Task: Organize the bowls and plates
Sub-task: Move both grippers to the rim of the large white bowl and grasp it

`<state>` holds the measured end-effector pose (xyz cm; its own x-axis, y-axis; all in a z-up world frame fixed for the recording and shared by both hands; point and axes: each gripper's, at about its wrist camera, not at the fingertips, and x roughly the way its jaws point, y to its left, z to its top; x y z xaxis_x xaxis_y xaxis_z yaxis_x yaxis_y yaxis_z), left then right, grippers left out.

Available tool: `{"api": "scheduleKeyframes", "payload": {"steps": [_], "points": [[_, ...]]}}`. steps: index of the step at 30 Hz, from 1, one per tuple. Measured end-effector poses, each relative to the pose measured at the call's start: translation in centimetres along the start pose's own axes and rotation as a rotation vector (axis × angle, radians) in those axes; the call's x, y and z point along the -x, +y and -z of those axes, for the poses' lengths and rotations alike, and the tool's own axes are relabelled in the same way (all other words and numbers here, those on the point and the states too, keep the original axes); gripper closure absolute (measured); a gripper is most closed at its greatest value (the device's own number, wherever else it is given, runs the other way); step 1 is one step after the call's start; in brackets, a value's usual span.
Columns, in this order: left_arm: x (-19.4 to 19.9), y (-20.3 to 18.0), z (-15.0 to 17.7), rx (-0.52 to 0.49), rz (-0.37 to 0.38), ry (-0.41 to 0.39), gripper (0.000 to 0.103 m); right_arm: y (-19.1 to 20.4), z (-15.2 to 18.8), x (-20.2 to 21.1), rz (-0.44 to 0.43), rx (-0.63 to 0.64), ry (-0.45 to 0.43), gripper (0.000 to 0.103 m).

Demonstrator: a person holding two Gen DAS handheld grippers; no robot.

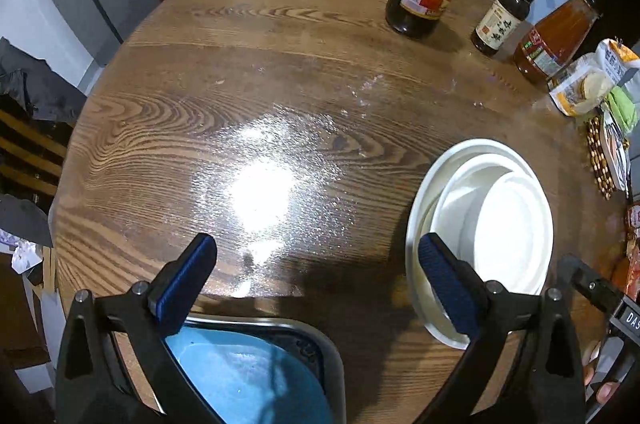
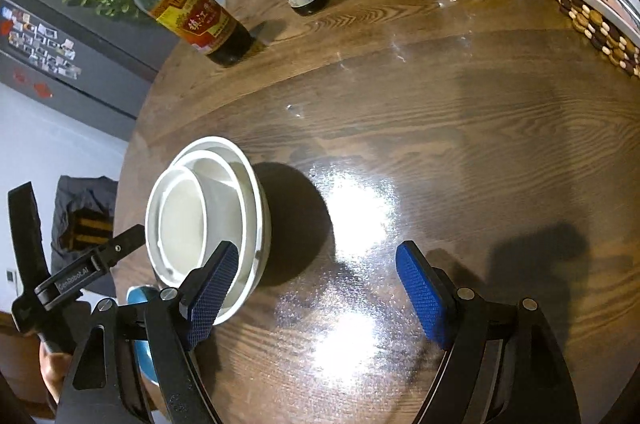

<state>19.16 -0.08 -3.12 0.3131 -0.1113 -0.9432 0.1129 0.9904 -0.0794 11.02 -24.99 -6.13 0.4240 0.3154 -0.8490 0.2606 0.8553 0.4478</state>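
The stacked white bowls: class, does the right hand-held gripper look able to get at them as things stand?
Probably yes. The right hand-held gripper is open and empty, right beside the stacked white bowls, with nothing between them.

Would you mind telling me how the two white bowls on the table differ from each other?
The inner bowl is smaller than the outer bowl. The inner bowl sits inside the outer bowl, which itself rests on the wooden table. The inner bowl lies off-centre, nearer the outer bowl's left side in the right wrist view. Both are plain white, round, upright, and look empty.
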Motion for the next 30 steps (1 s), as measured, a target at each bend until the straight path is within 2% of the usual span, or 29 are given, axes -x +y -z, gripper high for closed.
{"api": "scheduleKeyframes", "payload": {"steps": [9,16,19,21,24,30], "points": [[-1.2,-0.5,-0.2,-0.025,-0.012,0.025,0.003,-0.1,-0.3,-1.5,0.023,-0.009,0.034,0.021],[-1.6,-0.5,-0.2,-0.029,-0.006,0.038,0.006,0.6,-0.6,-1.9,0.07,0.02,0.026,0.023],[-1.2,-0.9,0.0,-0.041,0.0,0.026,0.014,0.9,-0.5,-2.2,0.063,0.02,0.025,0.033],[-0.9,-1.4,0.1,-0.055,-0.002,0.018,0.025,1.3,-0.6,-2.3,0.062,0.031,0.025,0.042],[-0.7,-2.1,0.3,-0.065,0.001,0.011,0.035,1.9,-0.7,-2.5,0.071,0.049,0.026,0.046],[-0.4,-3.1,0.4,-0.063,0.008,-0.005,0.055,1.7,-0.7,-2.6,0.067,0.038,0.027,0.048]]}}
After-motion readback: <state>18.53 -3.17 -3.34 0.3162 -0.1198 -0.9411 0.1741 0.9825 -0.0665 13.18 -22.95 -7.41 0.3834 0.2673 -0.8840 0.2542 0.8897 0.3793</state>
